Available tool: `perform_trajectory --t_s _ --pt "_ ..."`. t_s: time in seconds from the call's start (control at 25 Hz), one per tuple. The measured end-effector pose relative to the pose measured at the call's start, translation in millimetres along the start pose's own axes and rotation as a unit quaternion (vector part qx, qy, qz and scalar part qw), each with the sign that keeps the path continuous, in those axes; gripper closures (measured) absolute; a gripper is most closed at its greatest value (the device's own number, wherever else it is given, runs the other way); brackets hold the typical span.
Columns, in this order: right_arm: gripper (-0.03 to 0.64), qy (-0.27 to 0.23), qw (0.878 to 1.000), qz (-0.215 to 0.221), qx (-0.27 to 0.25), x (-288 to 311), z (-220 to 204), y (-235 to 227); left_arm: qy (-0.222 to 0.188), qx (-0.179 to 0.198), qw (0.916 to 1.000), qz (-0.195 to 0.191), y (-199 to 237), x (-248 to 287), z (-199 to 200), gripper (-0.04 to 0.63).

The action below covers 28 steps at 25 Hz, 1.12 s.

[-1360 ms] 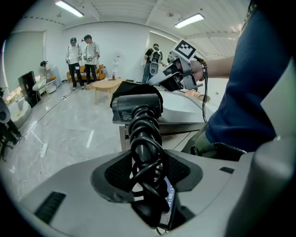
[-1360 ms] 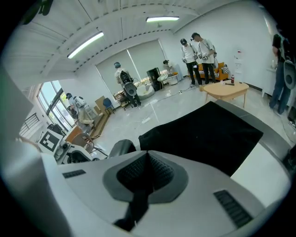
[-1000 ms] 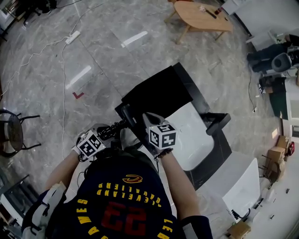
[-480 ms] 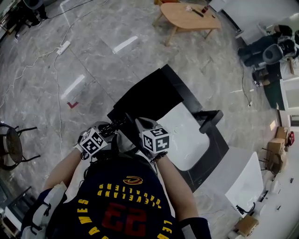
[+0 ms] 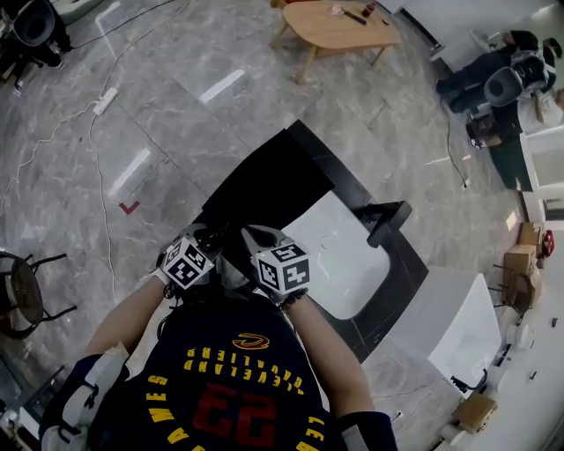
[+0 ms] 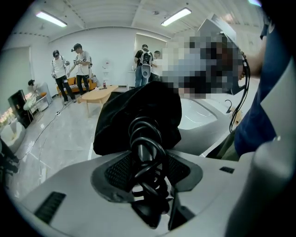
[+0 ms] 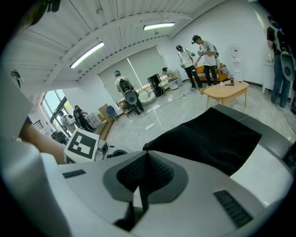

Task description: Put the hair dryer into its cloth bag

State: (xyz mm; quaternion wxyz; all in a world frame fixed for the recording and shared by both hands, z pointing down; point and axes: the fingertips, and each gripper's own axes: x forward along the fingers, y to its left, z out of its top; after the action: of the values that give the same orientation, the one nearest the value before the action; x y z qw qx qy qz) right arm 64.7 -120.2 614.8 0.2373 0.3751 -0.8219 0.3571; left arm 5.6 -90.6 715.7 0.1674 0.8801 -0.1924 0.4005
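Note:
The black cloth bag [image 5: 282, 181] lies on the dark table top [image 5: 348, 181], its near edge by my hands. My left gripper [image 5: 216, 245] is shut on the black hair dryer [image 6: 145, 152], gripping the handle with its cord wound round it. In the left gripper view the bag [image 6: 138, 111] bulges just beyond the jaws [image 6: 147, 176]. My right gripper [image 5: 249, 236] is shut on a thin black edge of the bag [image 7: 212, 136], which spreads away to the right of its jaws [image 7: 141, 183]. Both grippers sit close together, the left gripper's marker cube [image 7: 82, 144] beside the right one.
A white basin-like surface [image 5: 339, 255] lies right of the bag, with a black handle-like part [image 5: 388, 220] at its far side. A wooden coffee table [image 5: 339, 26], a power strip [image 5: 104, 99] with cable and a chair [image 5: 22, 291] stand on the marble floor. Several people stand at the room's far end.
My left gripper has carried the hair dryer to the right, closer to the right gripper and the bag's near edge. The right gripper has kept its hold in place.

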Motion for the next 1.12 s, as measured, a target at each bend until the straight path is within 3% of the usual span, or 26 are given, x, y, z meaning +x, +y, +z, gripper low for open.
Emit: perform_trajectory --t_s 0.64,1.12 --pt "0.606 -0.003 1.000 0.019 0.003 -4 2 14 -0.050 0.025 0.9984 0.009 9 37 57 0.391" --pt "0.606 0.003 1.000 0.004 0.012 -7 -7 6 -0.051 0.025 0.9983 0.011 9 52 62 0.390"
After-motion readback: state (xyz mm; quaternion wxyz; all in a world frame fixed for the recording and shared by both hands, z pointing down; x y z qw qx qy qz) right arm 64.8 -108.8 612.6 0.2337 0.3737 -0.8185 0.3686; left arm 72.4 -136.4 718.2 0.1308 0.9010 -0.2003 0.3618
